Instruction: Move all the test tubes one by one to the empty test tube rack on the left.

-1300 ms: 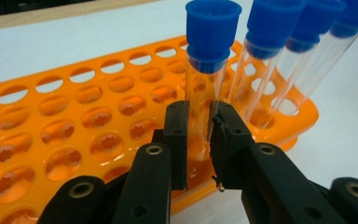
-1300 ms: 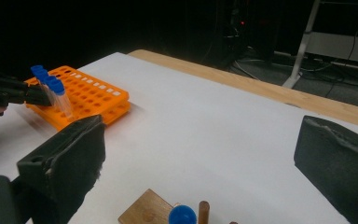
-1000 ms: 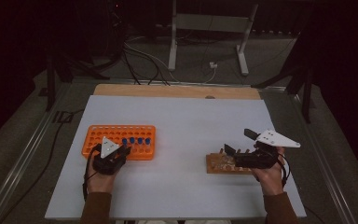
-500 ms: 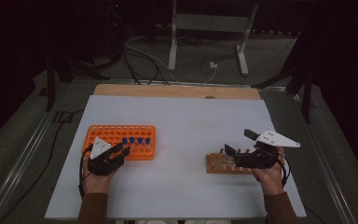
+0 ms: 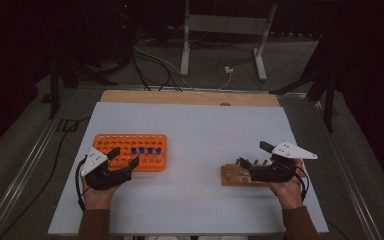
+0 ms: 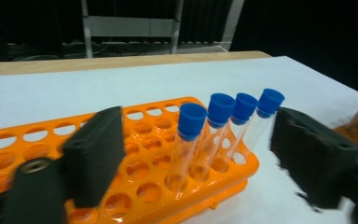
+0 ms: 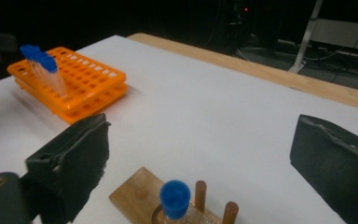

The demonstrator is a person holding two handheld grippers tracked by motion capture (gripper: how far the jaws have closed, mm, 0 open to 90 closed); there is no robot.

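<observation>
Already four blue-capped tubes stood upright in one row of the orange rack. Around them the left gripper had just been opening; its jaws were wide and held nothing. At least one more tube waited in the wooden stand, where the right gripper hovered open and empty.

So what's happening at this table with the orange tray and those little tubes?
A person holds a two-jaw gripper in each hand. The left gripper, at the orange rack, has just been opening, with nothing between its jaws; four blue-capped tubes stand in a row in the rack. The right gripper is open over a wooden peg stand, where another blue-capped tube waits between its jaws, not gripped.
</observation>
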